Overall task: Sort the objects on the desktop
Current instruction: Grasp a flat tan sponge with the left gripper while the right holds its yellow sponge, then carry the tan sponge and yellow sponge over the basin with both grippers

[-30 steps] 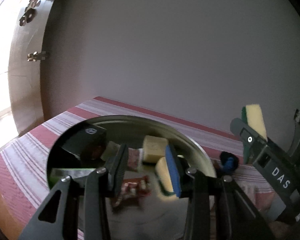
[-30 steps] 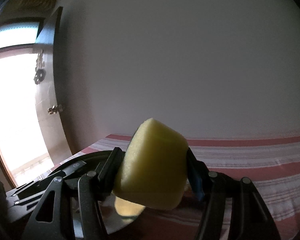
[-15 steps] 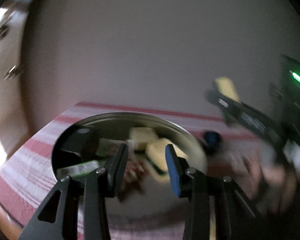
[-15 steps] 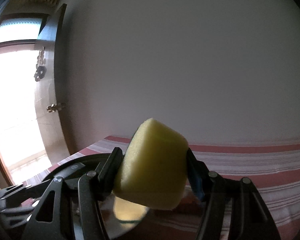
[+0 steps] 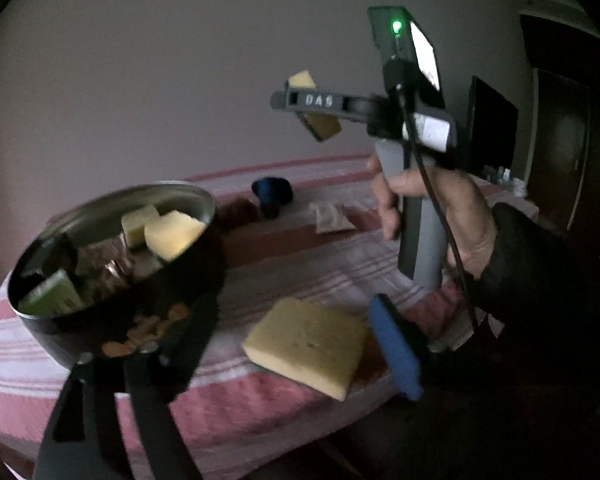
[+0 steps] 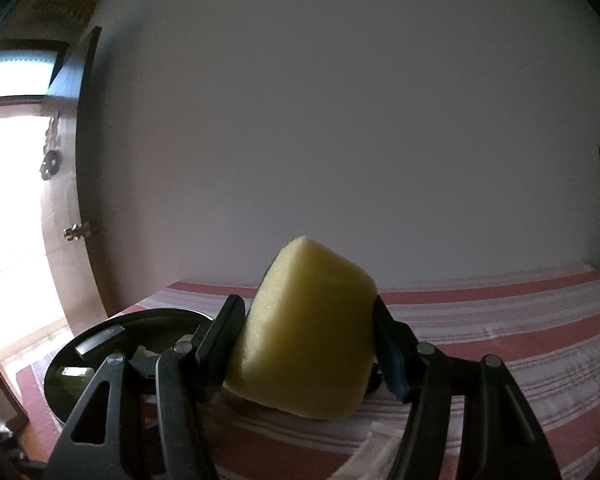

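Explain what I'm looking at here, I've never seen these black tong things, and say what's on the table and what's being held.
No robot arm here: a person holds a handheld gripper in each hand, and each gripper carries a wide-angle camera looking along its two fingers.

The left camera's picture shows the left gripper, jaws open, above a yellow sponge lying on the striped tablecloth. Beside it sits a metal bowl already holding sponges and packets. Farther back are a dark blue object and a small packet; both are too blurred to name. The same picture also shows the person's right hand raising the other gripper.

The right camera's picture shows that right gripper with its jaws shut on another yellow sponge, held in the air above the table, with the bowl at lower left.
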A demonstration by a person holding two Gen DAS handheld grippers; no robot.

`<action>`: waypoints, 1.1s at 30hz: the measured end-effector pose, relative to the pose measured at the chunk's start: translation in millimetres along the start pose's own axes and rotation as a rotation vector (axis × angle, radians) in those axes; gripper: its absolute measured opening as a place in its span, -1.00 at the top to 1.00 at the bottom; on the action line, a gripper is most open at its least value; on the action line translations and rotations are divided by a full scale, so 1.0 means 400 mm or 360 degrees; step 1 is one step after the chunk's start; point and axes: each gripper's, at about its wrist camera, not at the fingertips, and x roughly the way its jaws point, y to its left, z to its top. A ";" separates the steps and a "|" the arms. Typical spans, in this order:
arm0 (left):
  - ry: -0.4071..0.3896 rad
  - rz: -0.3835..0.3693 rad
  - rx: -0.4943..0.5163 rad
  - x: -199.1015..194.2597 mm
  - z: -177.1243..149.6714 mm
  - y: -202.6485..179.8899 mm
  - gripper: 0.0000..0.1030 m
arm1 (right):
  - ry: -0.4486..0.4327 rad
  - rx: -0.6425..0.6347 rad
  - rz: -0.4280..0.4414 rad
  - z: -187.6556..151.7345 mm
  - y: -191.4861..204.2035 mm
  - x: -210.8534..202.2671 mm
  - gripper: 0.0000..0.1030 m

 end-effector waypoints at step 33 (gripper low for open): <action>-0.0111 0.0372 -0.0301 0.019 0.079 0.176 -0.36 | 0.0020 0.0018 0.0149 0.036 0.107 0.081 -0.24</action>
